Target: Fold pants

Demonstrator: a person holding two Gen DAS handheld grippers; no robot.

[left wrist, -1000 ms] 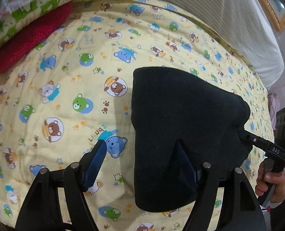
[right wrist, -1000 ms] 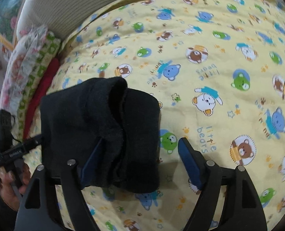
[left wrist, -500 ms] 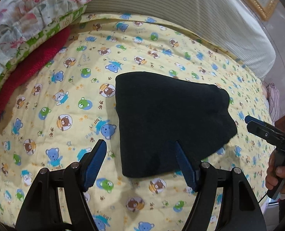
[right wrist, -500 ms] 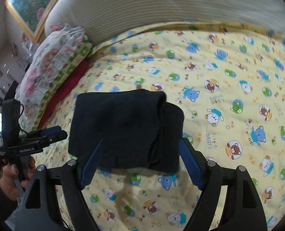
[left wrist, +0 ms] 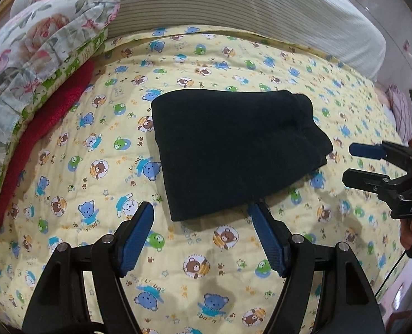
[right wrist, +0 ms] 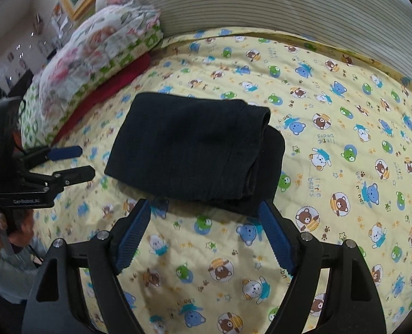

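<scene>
Pants (left wrist: 233, 150) lie folded just beyond both spread grippers, untouched.

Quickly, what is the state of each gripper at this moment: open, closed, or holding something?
Left gripper: open, holding nothing, just short of the folded black pants.
Right gripper: open, holding nothing, also clear of the pants.

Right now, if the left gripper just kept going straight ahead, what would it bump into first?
Probably the folded black pants: the open left gripper points at their near edge on the bear-print quilt. Depth is uncertain.
</scene>
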